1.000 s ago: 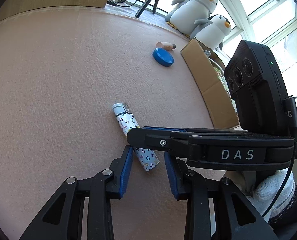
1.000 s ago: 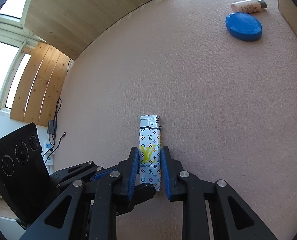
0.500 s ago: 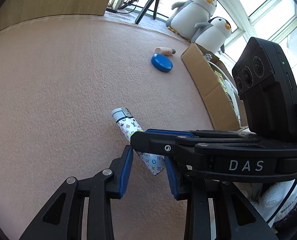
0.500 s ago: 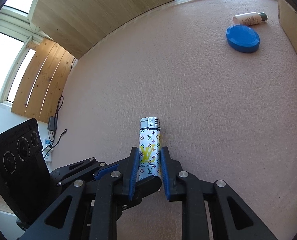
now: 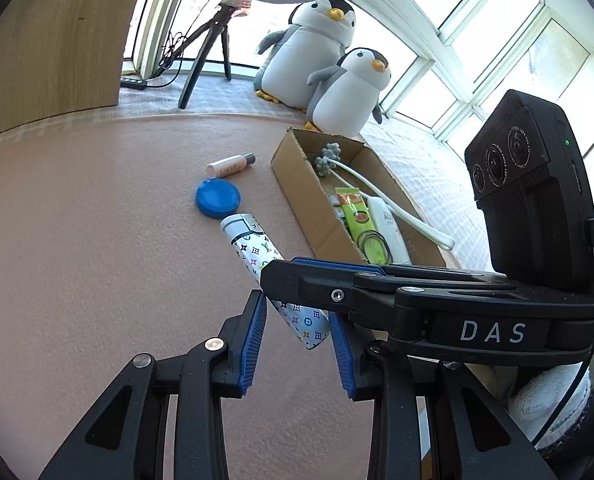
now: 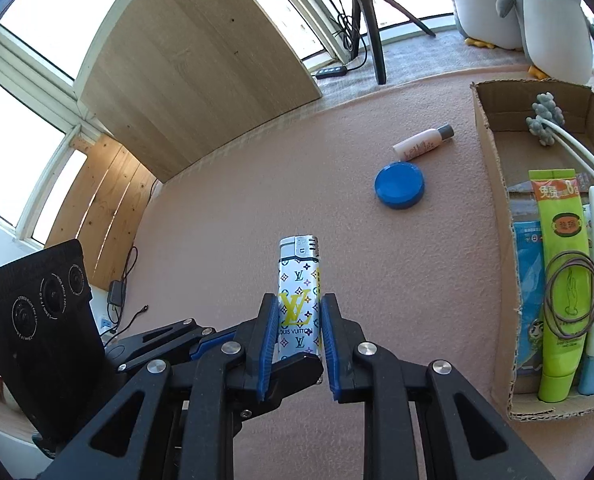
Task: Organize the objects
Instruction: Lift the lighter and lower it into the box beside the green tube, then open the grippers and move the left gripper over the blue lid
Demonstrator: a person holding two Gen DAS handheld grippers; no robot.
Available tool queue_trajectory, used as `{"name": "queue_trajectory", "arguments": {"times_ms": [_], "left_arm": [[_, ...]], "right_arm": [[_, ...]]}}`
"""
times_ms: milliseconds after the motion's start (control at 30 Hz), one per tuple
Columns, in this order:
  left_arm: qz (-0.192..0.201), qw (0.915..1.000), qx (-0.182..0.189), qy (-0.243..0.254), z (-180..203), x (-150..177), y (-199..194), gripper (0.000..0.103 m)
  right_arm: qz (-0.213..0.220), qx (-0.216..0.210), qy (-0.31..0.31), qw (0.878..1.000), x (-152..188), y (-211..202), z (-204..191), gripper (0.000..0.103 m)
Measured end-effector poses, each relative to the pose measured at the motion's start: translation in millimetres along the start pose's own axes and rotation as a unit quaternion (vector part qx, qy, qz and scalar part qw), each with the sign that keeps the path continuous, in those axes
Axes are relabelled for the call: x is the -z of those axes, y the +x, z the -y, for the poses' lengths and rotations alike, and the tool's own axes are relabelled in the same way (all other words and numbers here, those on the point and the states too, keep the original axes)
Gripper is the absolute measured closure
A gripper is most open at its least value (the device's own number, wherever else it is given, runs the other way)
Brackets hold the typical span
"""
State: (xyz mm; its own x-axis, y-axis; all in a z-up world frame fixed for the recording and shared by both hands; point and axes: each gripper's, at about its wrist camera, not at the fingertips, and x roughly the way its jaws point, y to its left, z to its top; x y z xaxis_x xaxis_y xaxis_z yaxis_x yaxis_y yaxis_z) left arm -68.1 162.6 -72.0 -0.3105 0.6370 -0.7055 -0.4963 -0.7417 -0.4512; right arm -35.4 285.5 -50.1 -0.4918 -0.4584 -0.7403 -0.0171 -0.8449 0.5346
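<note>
Lifted off the mat [image 6: 201, 208], lighter [image 6: 299, 300] in right gripper [image 6: 297, 334]; left gripper [image 5: 297, 342] open.

The right gripper [image 6: 298, 334] is carrying the lighter [image 6: 299, 296] up off the pink mat [image 6: 225, 208] and closer to the cardboard box [image 6: 493, 184], whose inside with its tubes is now coming into both views. The lighter is tilting, its metal top rising toward the blue lid [image 5: 217, 197] beside the box, while the left gripper [image 5: 297, 344] is lifting alongside.
</note>
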Motion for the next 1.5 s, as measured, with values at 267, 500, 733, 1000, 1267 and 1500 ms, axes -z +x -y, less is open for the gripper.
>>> {"name": "queue_trajectory", "arguments": {"times_ms": [267,500,733,1000,1267,1500], "left_arm": [[-0.012,0.9981,0.042,0.043,60.9,-31.6,42.3,0.070],[-0.037,0.9948,0.072,0.063,99.8,-39.3,81.3,0.069],[-0.062,0.9944,0.045,0.073,104.1,-32.9,105.3,0.057],[-0.065,0.9968,0.005,0.047,65.1,-22.8,88.2,0.041],[-0.073,0.9940,-0.079,-0.016,-4.6,-31.5,76.9,0.034],[-0.068,0.9901,-0.120,-0.025,-34.4,-53.9,84.4,0.034]], "right_arm": [[0.044,0.032,0.033,0.998,-13.9,-52.1,51.7,0.083],[0.060,0.041,0.068,0.995,-12.1,-76.5,94.2,0.083],[0.083,0.076,0.083,0.990,-4.3,-91.2,114.1,0.052],[0.093,0.089,0.090,0.988,15.7,-94.8,121.6,0.049],[0.109,0.125,0.071,0.984,32.8,-102.3,109.6,0.046],[0.115,0.122,0.065,0.984,39.2,-107.1,98.1,0.046]]}}
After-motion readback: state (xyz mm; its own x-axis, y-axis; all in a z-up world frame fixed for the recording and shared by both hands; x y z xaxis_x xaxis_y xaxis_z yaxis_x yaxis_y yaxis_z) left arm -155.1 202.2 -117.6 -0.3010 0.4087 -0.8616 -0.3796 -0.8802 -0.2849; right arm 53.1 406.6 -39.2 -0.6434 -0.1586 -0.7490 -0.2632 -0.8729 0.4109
